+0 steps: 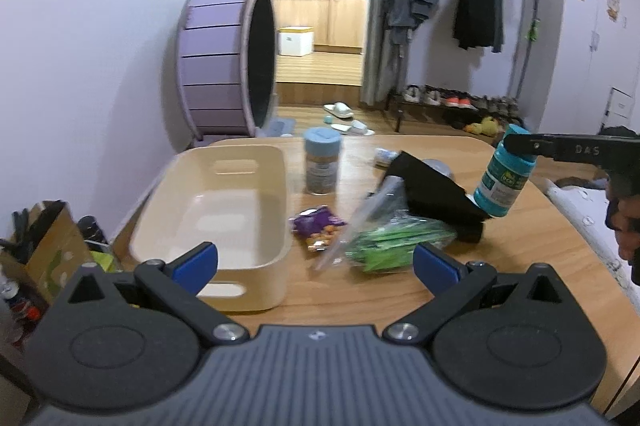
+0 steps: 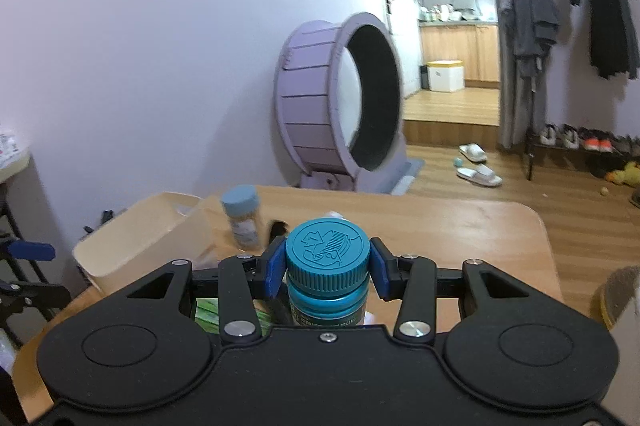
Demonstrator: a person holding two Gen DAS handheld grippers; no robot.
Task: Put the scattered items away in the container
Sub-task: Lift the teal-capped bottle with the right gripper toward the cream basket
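— Nearest the lens?
— The right tongs (image 2: pixel 327 268), pinching the teal bottle (image 2: pixel 327 266) by its cap; its label is mostly hidden behind the body.
— The left tongs (image 1: pixel 315 262)?
— Spread wide, holding nothing, above the tabletop (image 1: pixel 520 246).
— And the container (image 1: pixel 224 210)?
— Left, beside a blurred jar (image 1: pixel 322 162); the snack packets (image 1: pixel 320 230) are smeared.

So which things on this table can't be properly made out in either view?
- Items behind the black cloth: left wrist view, the cloth covers most of them.
- Clear bag by the green packets: left wrist view, motion blur smears it.
- Teal bottle label: right wrist view, cut off by the right tool; too small in the left.
- Bin interior: right wrist view, its wall hides it.
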